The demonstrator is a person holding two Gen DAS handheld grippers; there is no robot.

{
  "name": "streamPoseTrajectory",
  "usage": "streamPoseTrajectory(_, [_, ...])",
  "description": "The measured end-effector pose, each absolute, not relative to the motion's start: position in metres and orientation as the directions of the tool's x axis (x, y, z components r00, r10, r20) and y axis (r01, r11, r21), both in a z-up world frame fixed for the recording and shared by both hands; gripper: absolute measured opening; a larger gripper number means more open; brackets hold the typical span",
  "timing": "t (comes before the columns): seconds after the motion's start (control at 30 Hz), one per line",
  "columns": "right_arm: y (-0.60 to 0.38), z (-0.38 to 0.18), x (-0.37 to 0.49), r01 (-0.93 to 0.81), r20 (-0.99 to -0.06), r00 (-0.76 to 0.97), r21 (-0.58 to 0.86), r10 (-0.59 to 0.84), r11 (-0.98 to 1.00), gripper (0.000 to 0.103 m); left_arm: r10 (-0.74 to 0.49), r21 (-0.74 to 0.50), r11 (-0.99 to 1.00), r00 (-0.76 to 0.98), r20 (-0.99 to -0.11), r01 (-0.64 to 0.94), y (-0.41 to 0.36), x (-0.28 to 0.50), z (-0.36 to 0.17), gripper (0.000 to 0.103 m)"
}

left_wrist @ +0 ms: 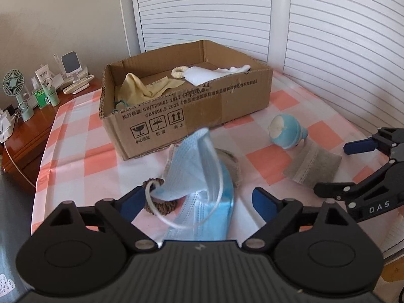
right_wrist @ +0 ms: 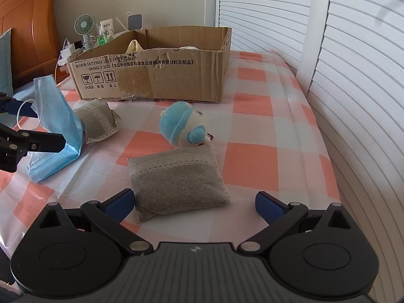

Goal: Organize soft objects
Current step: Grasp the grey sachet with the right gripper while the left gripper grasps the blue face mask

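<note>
A light blue face mask (left_wrist: 194, 174) stands crumpled on the checked sheet between the fingers of my left gripper (left_wrist: 198, 202). The jaws are open; one white ear loop lies over the left finger (left_wrist: 131, 202). A brown woven ring (left_wrist: 161, 204) lies beside that finger. A grey sachet (right_wrist: 176, 179) lies between the open fingers of my right gripper (right_wrist: 194, 203), untouched by the pads. A blue and white plush toy (right_wrist: 184, 126) sits just beyond it. A second grey sachet (right_wrist: 98, 121) is partly hidden behind the mask (right_wrist: 55, 116).
A cardboard box (left_wrist: 176, 116) at the back of the bed holds a yellow cloth (left_wrist: 136, 88), a white cloth (left_wrist: 202, 75) and a cream scrunchie (left_wrist: 178, 72). A wooden nightstand (left_wrist: 32, 131) with a fan and bottles stands left. White louvred doors (right_wrist: 353, 75) border the right.
</note>
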State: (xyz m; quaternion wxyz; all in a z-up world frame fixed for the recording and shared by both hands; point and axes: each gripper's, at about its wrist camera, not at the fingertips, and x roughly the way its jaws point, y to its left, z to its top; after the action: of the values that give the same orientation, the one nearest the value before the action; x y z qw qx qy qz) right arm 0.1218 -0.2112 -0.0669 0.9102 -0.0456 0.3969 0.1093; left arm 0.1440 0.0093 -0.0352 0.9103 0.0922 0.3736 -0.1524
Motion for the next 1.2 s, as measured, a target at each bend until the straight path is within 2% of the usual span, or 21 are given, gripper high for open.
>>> streamPoseTrajectory(0.2, [-0.210, -0.066, 0.120, -0.232, -0.734, 0.660, 0.003, 0.160, 0.973, 0.103, -0.204, 0.048, 0.940, 0.670, -0.714, 0.338, 0.013, 0.142, -0.047, 0.088])
streamPoseTrajectory(0.57, [-0.206, -0.066, 0.120, -0.237, -0.737, 0.659, -0.010, 0.153, 0.971, 0.103, -0.248, -0.047, 0.949, 0.643, -0.725, 0.313, 0.018, 0.146, -0.070, 0.086])
streamPoseTrajectory(0.7, [-0.206, -0.066, 0.119, -0.236, -0.737, 0.658, -0.010, 0.153, 0.972, 0.103, -0.253, -0.065, 0.953, 0.654, -0.713, 0.297, 0.013, 0.149, -0.068, 0.064])
streamPoseTrajectory(0.9, [-0.206, -0.067, 0.119, -0.237, -0.735, 0.661, -0.010, 0.154, 0.972, 0.103, -0.232, -0.047, 0.961, 0.701, -0.674, 0.272, 0.006, 0.144, -0.064, 0.062])
streamPoseTrajectory(0.93, [-0.206, -0.067, 0.119, -0.237, -0.735, 0.660, -0.010, 0.153, 0.971, 0.103, -0.236, -0.057, 0.962, 0.700, -0.674, 0.269, 0.006, 0.144, -0.065, 0.060])
streamPoseTrajectory(1.0, [-0.207, -0.067, 0.119, -0.238, -0.734, 0.661, -0.011, 0.154, 0.971, 0.103, -0.245, -0.077, 0.962, 0.698, -0.673, 0.264, 0.006, 0.145, -0.064, 0.045])
streamPoseTrajectory(1.07, [-0.207, -0.067, 0.119, -0.240, -0.734, 0.661, -0.009, 0.156, 0.971, 0.103, -0.248, -0.086, 0.962, 0.702, -0.668, 0.257, 0.007, 0.146, -0.063, 0.043])
streamPoseTrajectory(1.2, [-0.208, -0.067, 0.118, -0.248, -0.734, 0.660, -0.012, 0.160, 0.969, 0.103, -0.249, -0.089, 0.963, 0.708, -0.661, 0.256, 0.008, 0.146, -0.059, 0.031])
